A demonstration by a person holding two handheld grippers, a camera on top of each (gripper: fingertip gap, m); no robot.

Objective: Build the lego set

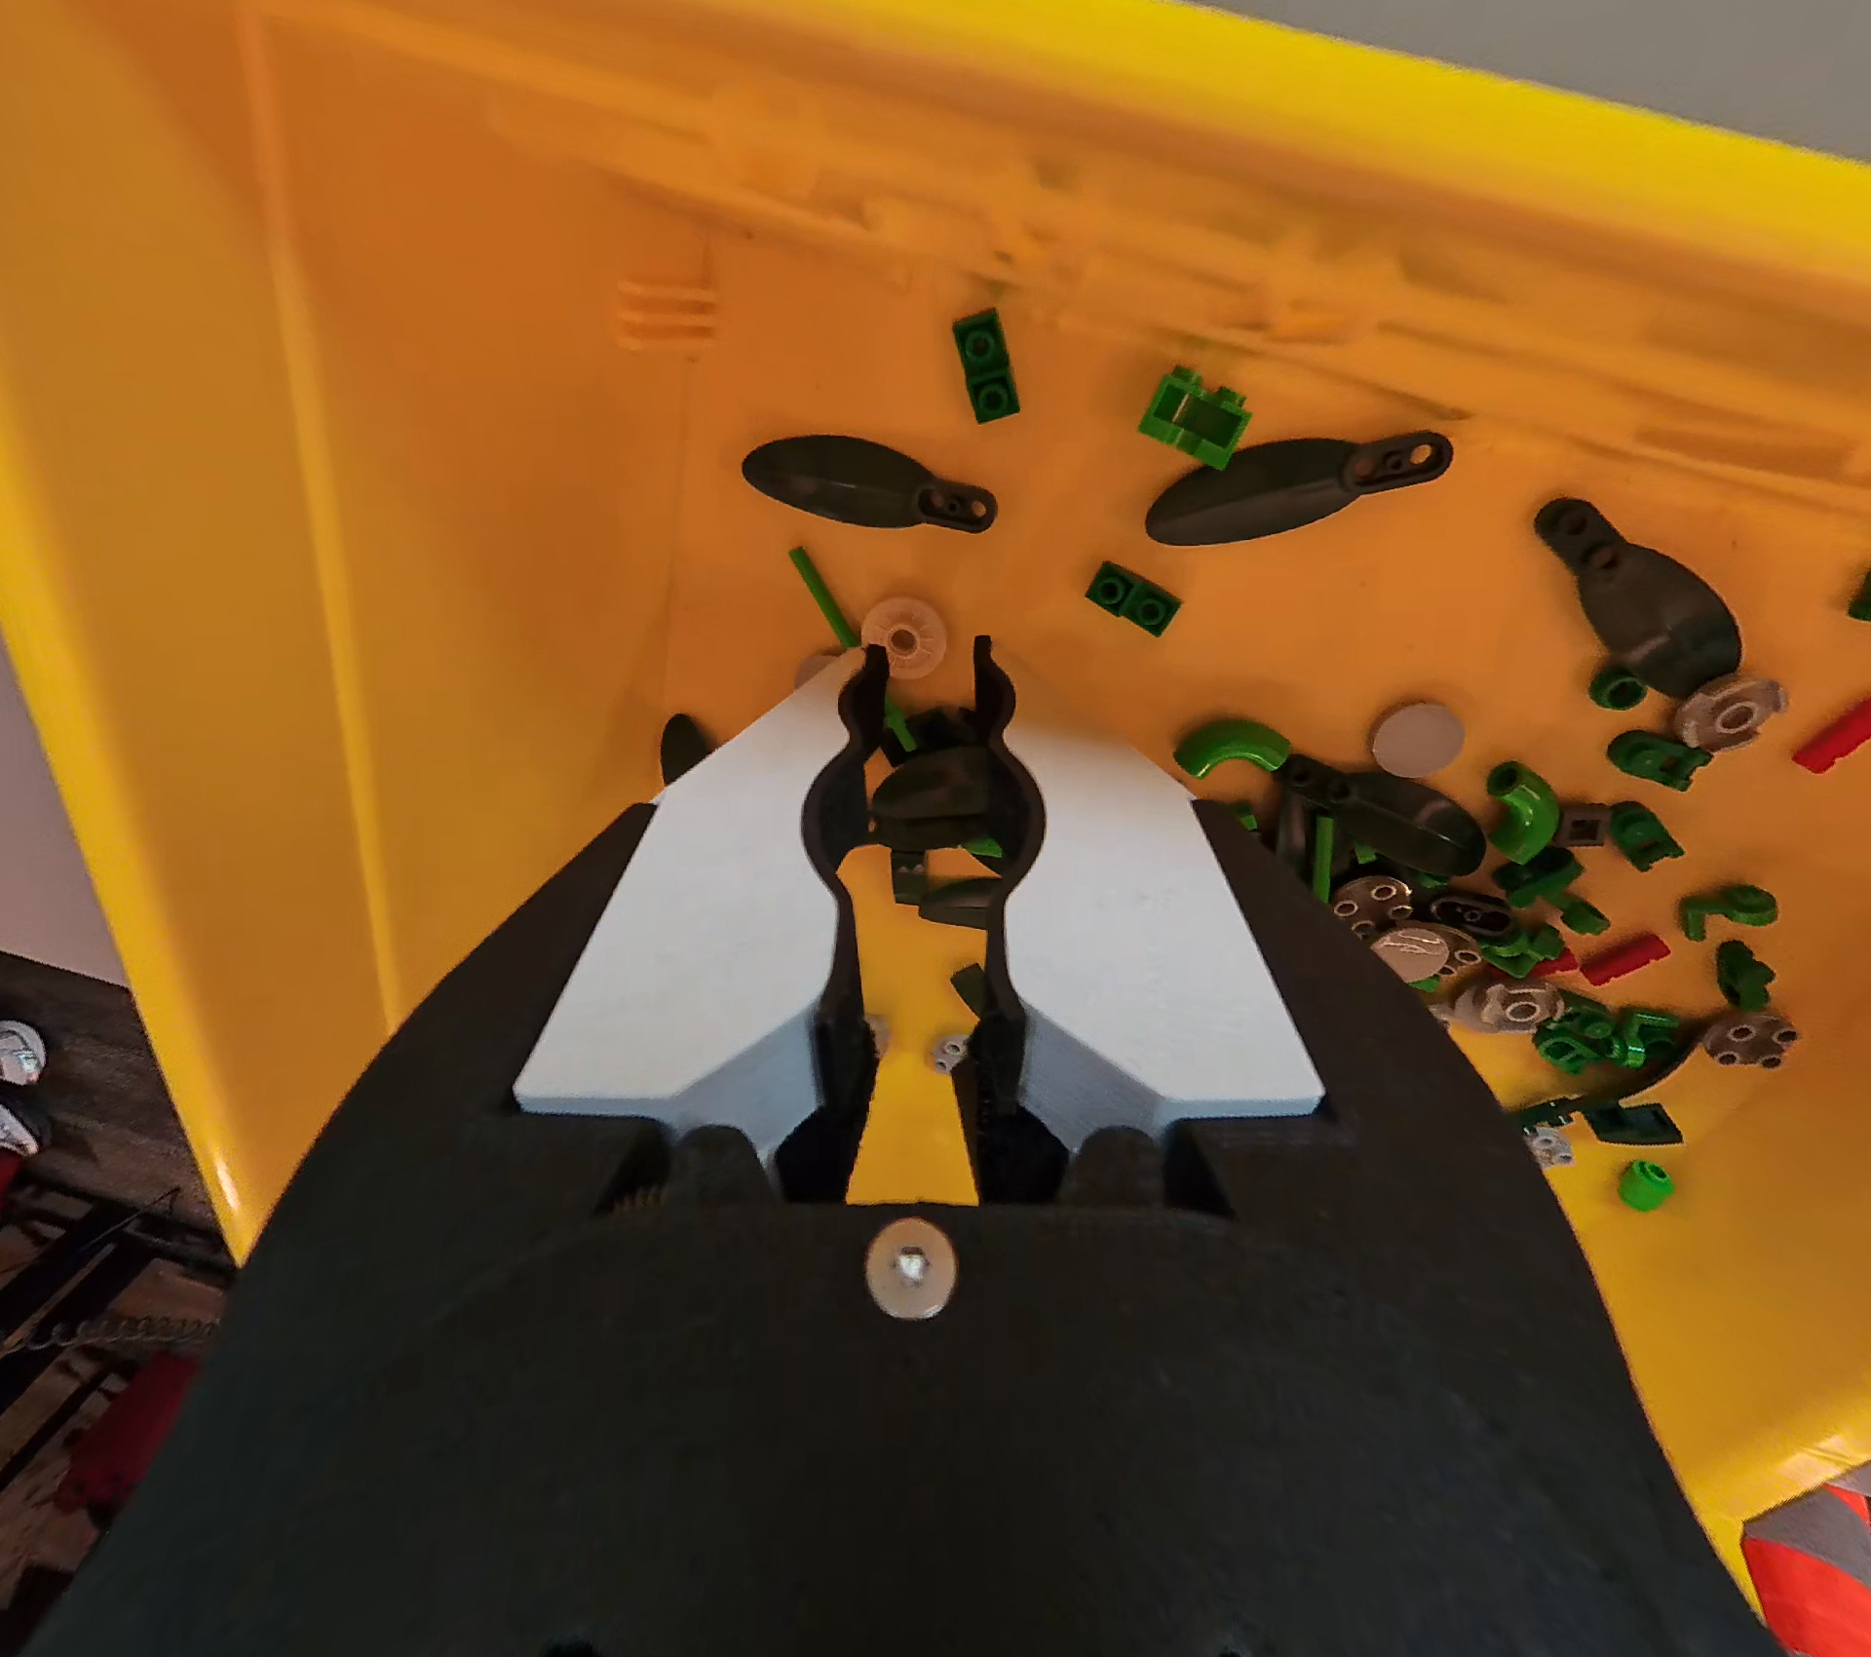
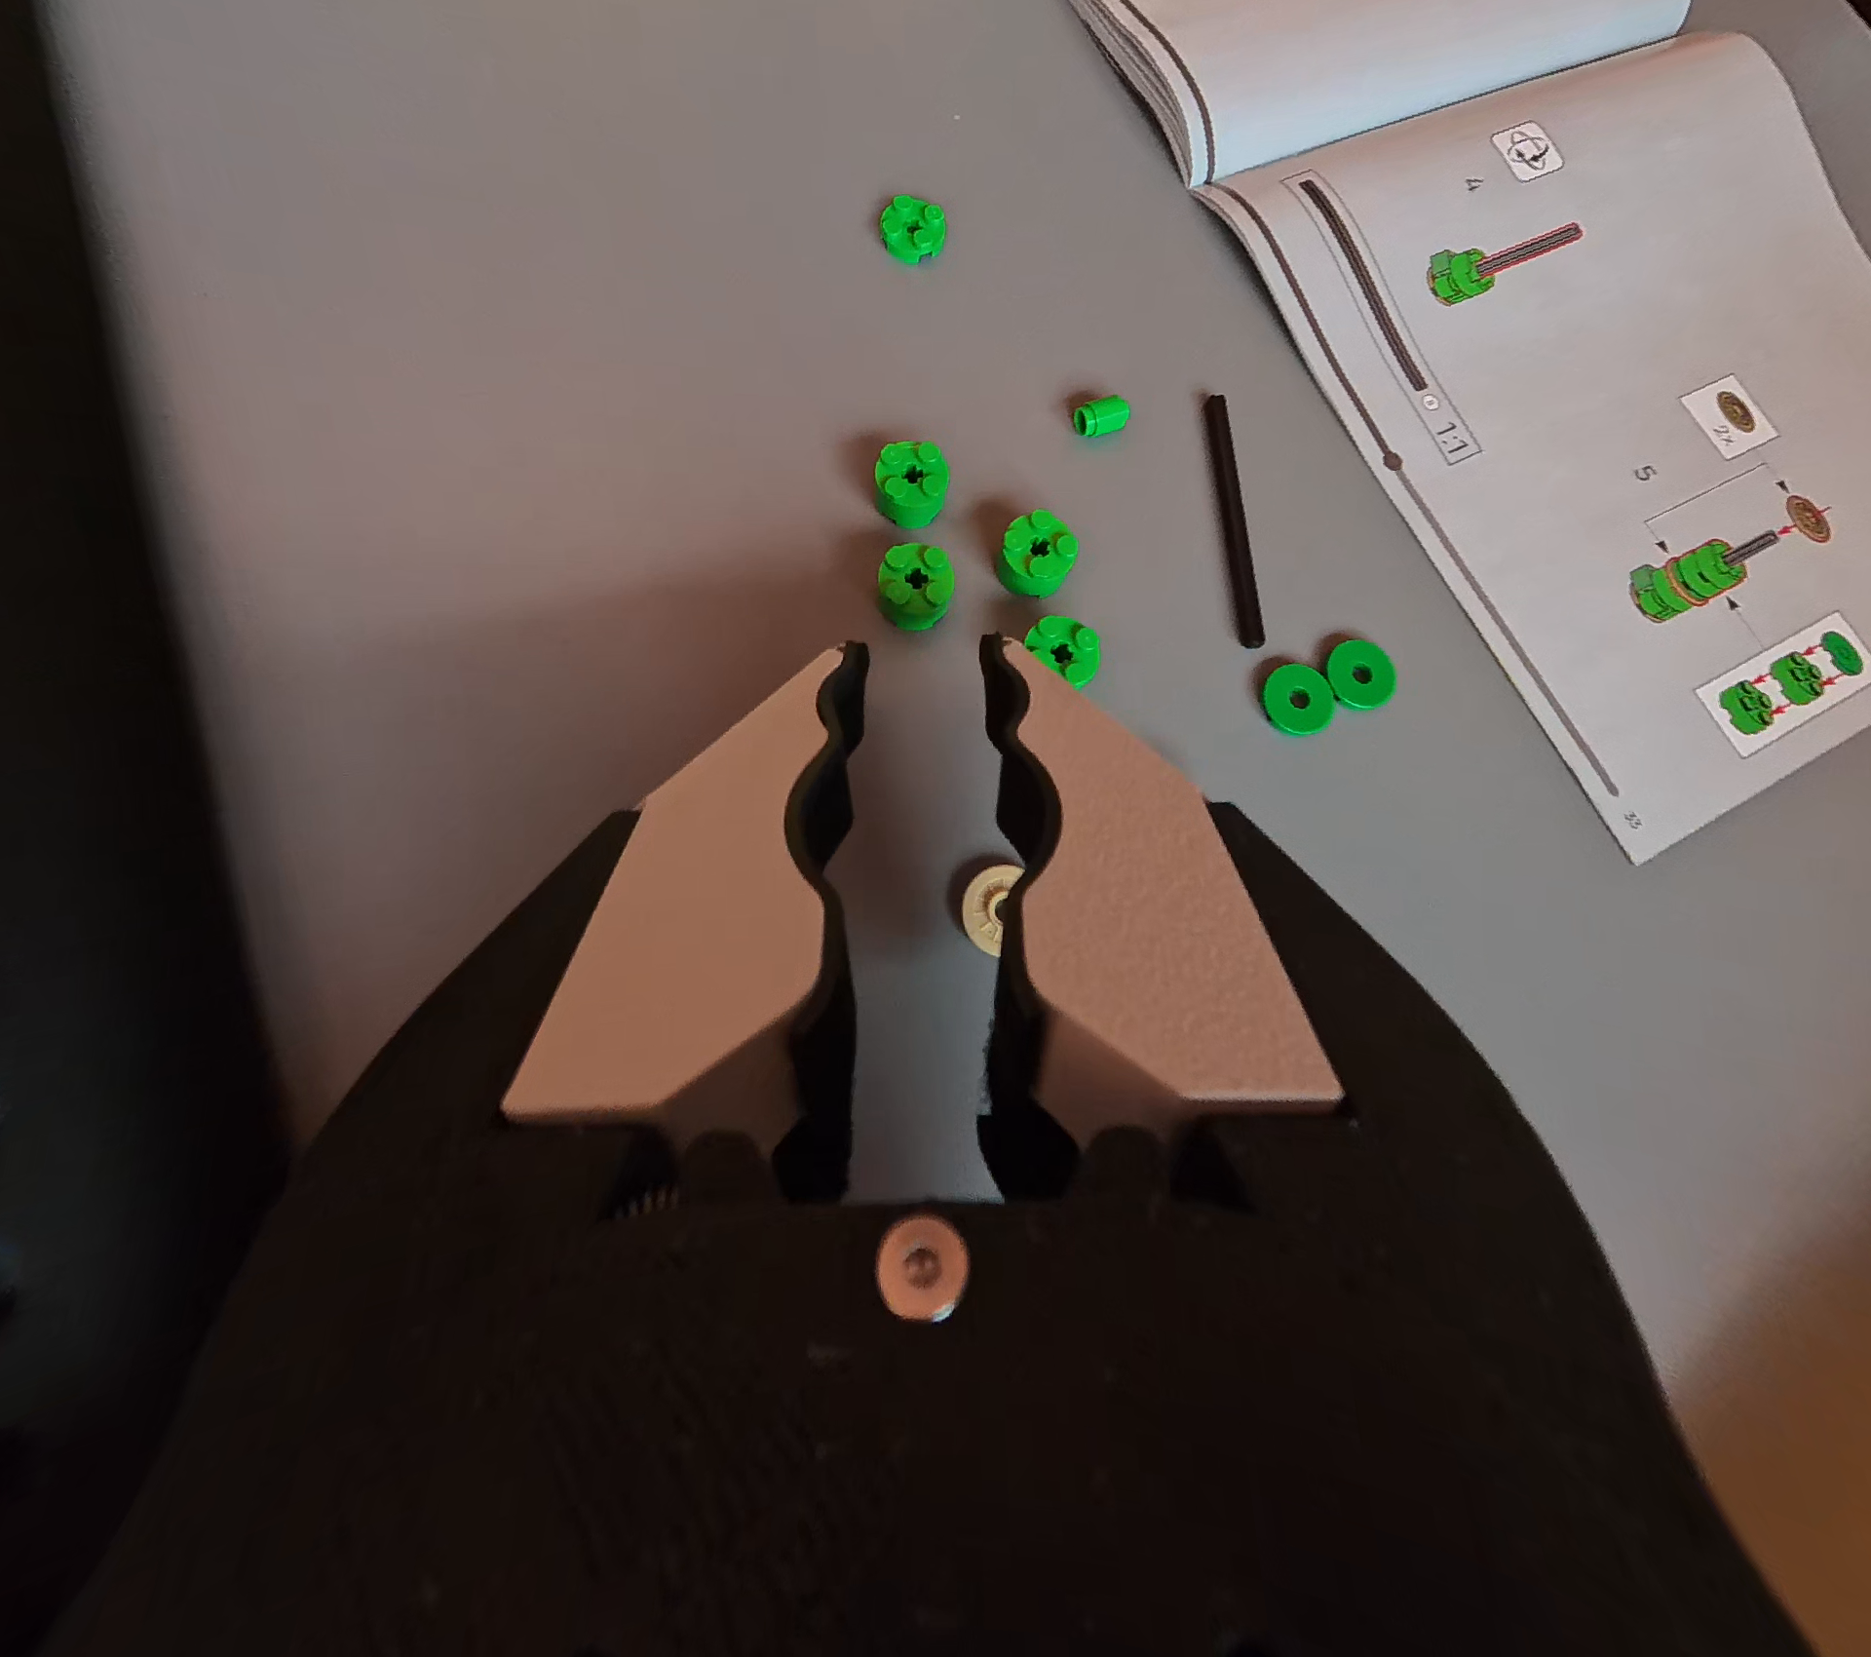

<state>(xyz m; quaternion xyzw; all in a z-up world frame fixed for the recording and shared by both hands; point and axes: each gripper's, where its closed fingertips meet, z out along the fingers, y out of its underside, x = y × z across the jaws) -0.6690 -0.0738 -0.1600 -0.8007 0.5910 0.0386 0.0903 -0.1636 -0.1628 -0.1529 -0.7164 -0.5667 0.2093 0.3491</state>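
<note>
Reaching into a yellow bin (image 1: 456,444), the left gripper (image 1: 926,646) has its fingers parted by a narrow gap with nothing held; a pale round piece (image 1: 904,641) lies on the bin floor right at the tips, touching or just ahead of the left finger (image 1: 873,667). Dark leaf-shaped pieces (image 1: 861,479) lie beyond the tips, small green plates (image 1: 984,365) farther ahead, and a heap of green, grey and red pieces (image 1: 1519,900) spreads to the right of the right finger. More dark pieces show through the gap between the fingers. Over the grey table (image 2: 506,191), the right gripper (image 2: 923,651) also stands narrowly parted and empty. Green round bricks (image 2: 913,479) sit just ahead of its tips, one (image 2: 1063,649) partly hidden behind the right finger, another (image 2: 912,228) well ahead. A small green cylinder (image 2: 1101,414), a black axle (image 2: 1232,520) and two green discs (image 2: 1326,685) lie to the right of the fingers, with the open booklet (image 2: 1519,292) beyond them. A tan round piece (image 2: 992,905) rests on the table between the fingers, beside the right one.
</note>
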